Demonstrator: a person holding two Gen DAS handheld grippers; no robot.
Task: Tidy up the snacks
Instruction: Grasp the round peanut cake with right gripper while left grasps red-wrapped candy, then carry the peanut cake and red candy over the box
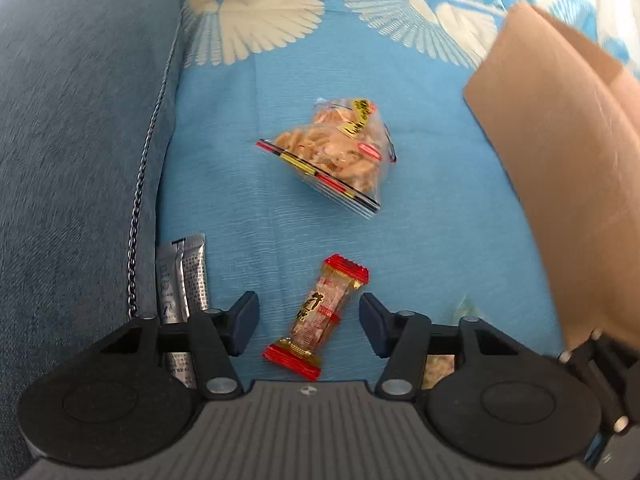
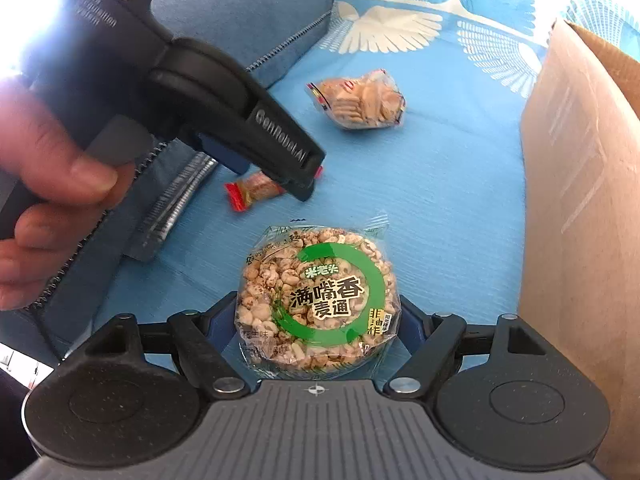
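My left gripper is open, its fingers either side of a small red-ended candy bar lying on the blue cloth; it does not touch it. The bar also shows in the right wrist view, under the left gripper. A clear bag of crackers lies further ahead, also in the right wrist view. My right gripper is shut on a round puffed-grain cake in a green-labelled wrapper.
A cardboard box stands at the right, also in the right wrist view. A blue sofa arm rises at the left, with silver sachets against it. The person's hand holds the left gripper.
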